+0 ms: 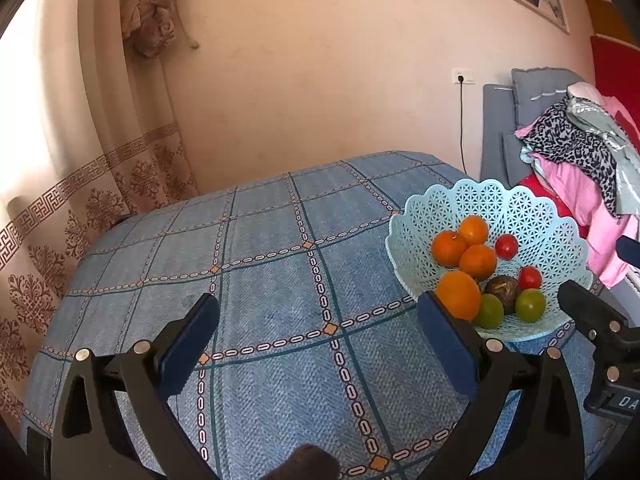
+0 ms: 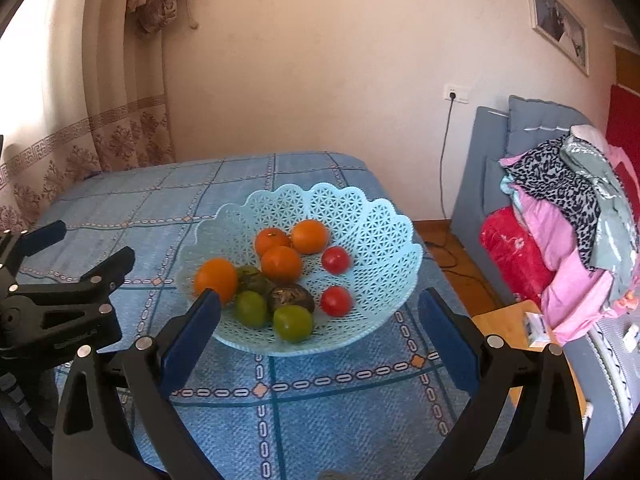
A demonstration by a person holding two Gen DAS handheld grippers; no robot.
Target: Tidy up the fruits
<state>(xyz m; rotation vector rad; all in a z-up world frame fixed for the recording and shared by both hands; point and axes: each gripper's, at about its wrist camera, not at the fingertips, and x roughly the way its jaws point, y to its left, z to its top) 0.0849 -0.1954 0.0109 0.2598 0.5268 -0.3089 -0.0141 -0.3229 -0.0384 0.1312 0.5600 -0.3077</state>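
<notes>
A light blue lattice basket (image 2: 372,236) (image 1: 532,216) stands on the blue checked tablecloth (image 1: 280,272). It holds several oranges (image 2: 282,263) (image 1: 478,262), two red tomatoes (image 2: 336,301), green fruits (image 2: 293,322) (image 1: 530,305) and a dark brown fruit (image 2: 291,297) (image 1: 501,287). My right gripper (image 2: 320,308) is open, above the cloth just in front of the basket, with nothing between its fingers. My left gripper (image 1: 318,312) is open over bare cloth, to the left of the basket; its right finger (image 1: 446,340) overlaps the nearest orange (image 1: 458,294) in view. The left gripper (image 2: 60,240) also shows at the right wrist view's left edge.
A grey sofa (image 2: 492,168) piled with clothes (image 2: 568,216) stands right of the table. A small wooden table (image 2: 508,324) sits below it. A curtain (image 1: 60,160) hangs at the left, and a cable (image 2: 442,160) drops from a wall socket.
</notes>
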